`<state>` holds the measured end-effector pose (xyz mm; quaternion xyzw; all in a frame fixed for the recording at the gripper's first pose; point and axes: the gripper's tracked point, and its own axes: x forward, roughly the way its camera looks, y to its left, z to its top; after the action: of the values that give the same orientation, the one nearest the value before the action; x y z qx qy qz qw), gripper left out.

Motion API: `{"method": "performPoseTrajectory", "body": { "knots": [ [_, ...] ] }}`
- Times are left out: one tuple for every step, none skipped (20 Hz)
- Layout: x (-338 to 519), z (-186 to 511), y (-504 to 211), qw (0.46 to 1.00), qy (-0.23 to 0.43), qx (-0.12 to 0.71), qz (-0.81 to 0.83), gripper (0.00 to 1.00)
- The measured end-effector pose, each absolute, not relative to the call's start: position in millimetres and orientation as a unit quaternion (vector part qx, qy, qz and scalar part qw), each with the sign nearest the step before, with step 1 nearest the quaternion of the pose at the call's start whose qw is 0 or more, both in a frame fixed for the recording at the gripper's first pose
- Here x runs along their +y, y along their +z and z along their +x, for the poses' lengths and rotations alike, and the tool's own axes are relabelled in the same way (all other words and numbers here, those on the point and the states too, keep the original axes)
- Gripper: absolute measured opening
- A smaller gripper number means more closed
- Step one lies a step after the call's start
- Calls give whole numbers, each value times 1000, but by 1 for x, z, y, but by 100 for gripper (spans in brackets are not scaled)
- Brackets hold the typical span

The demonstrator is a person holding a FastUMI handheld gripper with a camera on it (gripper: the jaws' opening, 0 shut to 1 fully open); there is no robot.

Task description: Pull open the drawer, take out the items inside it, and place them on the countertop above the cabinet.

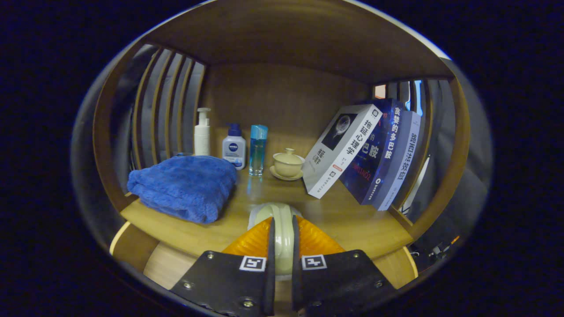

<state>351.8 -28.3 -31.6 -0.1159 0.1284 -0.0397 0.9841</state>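
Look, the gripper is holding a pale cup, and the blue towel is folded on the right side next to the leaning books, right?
Not quite. The gripper does pinch a pale cup between its fingers, but the gripper view shows the folded blue towel on the left, by the three bottles. The leaning books stand on the right, across the countertop from the towel.

The scene is dimly lit from the front — the wooden shelf board [335, 220] is brightened, the back panel left in shadow. Straight slats are bowed by fisheye distortion. Focus is sharp on the leaning glossy books [365, 154], where faint glare is seen.
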Motion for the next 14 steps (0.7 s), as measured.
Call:
{"method": "performPoseTrajectory", "body": {
  "knots": [
    [-28,360,-28,985,-46,110,-123,15],
    [-28,365,-30,984,-52,103,-135,15],
    [-28,368,-27,984,-62,90,-141,15],
    [-28,374,-29,984,-70,79,-141,16],
    [-28,378,-29,985,-76,70,-138,15],
    [-27,381,-28,986,-81,62,-133,15],
    [-26,384,-28,987,-84,56,-129,16],
    [-27,387,-27,987,-86,52,-127,15],
    [-26,389,-26,987,-87,48,-127,16],
    [-26,390,-26,987,-87,46,-129,16],
    [-24,388,-23,986,-86,44,-133,16],
    [-24,390,-24,985,-83,45,-143,17],
    [-20,388,-30,985,-75,58,-146,18],
    [-18,386,-37,984,-64,75,-150,29]
  ]
}}
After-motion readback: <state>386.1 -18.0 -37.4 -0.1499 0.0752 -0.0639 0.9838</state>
